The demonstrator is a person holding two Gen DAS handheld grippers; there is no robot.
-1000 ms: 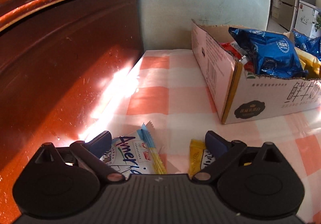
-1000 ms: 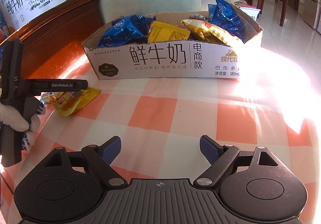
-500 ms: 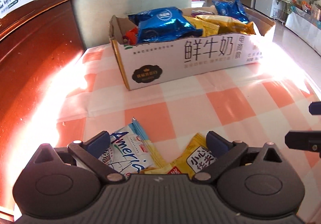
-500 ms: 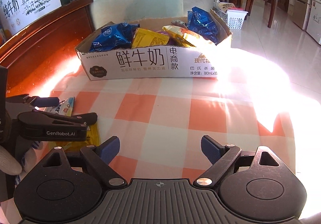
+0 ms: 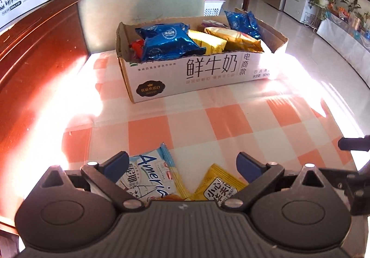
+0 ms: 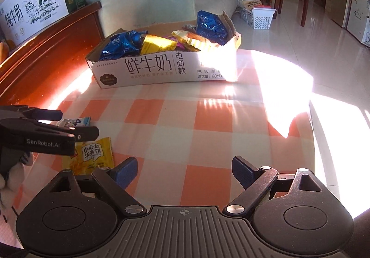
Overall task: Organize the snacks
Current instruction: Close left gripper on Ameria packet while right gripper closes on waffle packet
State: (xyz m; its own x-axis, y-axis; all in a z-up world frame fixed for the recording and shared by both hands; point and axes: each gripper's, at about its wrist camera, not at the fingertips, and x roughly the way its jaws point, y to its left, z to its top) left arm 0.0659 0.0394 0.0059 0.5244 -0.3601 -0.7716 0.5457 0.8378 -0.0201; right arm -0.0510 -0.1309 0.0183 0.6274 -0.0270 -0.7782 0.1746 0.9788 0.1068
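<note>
Nearest the left hand-held gripper (image 5: 182, 163), its blue-padded jaws stand wide apart with nothing pinched, hovering above two packets that lie flat on the checked cloth (image 5: 189, 124) of the desk. The white and blue snack packet (image 5: 148, 177) sits under the left finger, and the yellow snack packet (image 5: 217, 186) lies just beside it toward the right finger, their corners nearly meeting.

The right hand-held gripper (image 6: 185, 169) is also released. Its jaws have just been opening, and only bare cloth shows between them. In its view the left gripper reaches in from the left edge, held by a hand in a white knitted glove (image 6: 10, 179), over the same two packets.

Farther back, near the middle of the desk, stands a cardboard box (image 5: 198, 73) with printed sides, its top open. It is filled with blue foil bags (image 5: 166, 43) and gold packets (image 5: 240, 40), piled above the rim.

Behind the box rises a pale green cushion (image 5: 143, 1), and a dark red wooden frame (image 5: 39, 50) runs along the left side.
</note>
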